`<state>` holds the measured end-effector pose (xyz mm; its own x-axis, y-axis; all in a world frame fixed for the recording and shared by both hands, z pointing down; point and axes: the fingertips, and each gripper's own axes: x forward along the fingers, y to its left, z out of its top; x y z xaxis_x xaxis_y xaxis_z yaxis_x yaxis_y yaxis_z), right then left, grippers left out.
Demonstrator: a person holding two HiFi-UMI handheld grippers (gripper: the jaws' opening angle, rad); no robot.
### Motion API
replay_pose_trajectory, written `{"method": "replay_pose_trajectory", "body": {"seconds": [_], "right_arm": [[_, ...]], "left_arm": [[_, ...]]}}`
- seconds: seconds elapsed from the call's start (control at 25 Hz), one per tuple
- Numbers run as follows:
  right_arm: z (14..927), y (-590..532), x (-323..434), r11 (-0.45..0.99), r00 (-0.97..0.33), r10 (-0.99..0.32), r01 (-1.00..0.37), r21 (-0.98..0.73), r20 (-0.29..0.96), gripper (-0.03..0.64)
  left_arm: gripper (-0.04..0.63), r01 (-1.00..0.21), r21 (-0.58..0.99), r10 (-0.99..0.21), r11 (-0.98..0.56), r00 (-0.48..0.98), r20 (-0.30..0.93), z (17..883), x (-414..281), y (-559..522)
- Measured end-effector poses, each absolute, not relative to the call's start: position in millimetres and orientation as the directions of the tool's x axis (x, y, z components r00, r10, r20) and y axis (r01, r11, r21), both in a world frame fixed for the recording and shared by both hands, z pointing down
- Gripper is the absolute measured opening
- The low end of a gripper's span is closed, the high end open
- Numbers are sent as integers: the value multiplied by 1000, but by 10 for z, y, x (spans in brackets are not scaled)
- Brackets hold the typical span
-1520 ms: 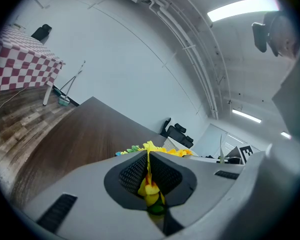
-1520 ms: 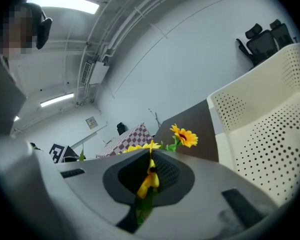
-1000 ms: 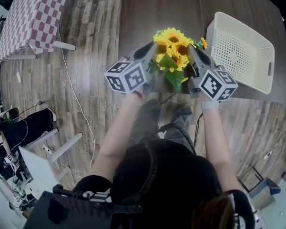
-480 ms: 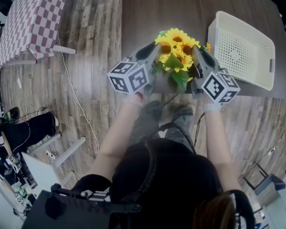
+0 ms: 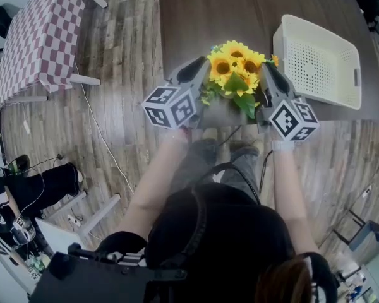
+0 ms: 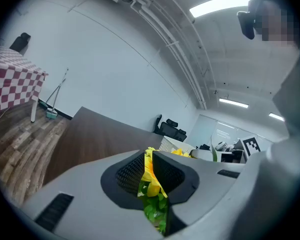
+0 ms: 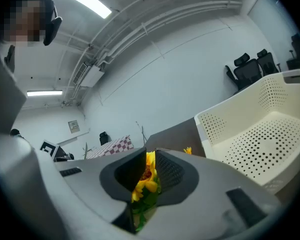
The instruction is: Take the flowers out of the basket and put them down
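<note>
The sunflowers (image 5: 235, 68) stand on the dark table (image 5: 196, 17), out of the white basket (image 5: 316, 59) beside them. Our left gripper (image 5: 201, 67) and right gripper (image 5: 269, 72) have just been opening to narrow gaps with petals loose between the jaws. We judge we're letting go.

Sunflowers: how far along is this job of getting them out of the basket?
Done: the sunflowers are out of the white basket, by the table edge. In hand: left gripper and right gripper have just been opening their jaws, blooms between them. Left: pull both grippers clear.
</note>
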<state>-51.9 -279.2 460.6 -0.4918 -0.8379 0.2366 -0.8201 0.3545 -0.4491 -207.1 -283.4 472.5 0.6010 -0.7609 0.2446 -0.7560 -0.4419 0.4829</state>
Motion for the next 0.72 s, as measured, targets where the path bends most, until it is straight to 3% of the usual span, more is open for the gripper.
{"method": "replay_pose_trajectory", "body": {"seconds": [0.16,0.28,0.4,0.72], "right_arm": [[4488,-2696,-492,359,-472,-858,-833,-421,203,57],[4368,-2612,-469,380,-472,-866,-836,-395,164,55],[4265,-2496,-442,413,-487,-864,-831,-373,129,5],[4104,-2115,-309,507,-572,-815,-780,-368,91,3]], "left_arm": [[47,-767,443,-772,-464,596,223,4645,-2110,-2787],[4,-766,433,-778,-475,596,200,4583,-2091,-2744],[1,-770,418,-786,-482,591,181,4506,-2043,-2654],[0,-801,368,-825,-472,548,136,4262,-1781,-2280]]}}
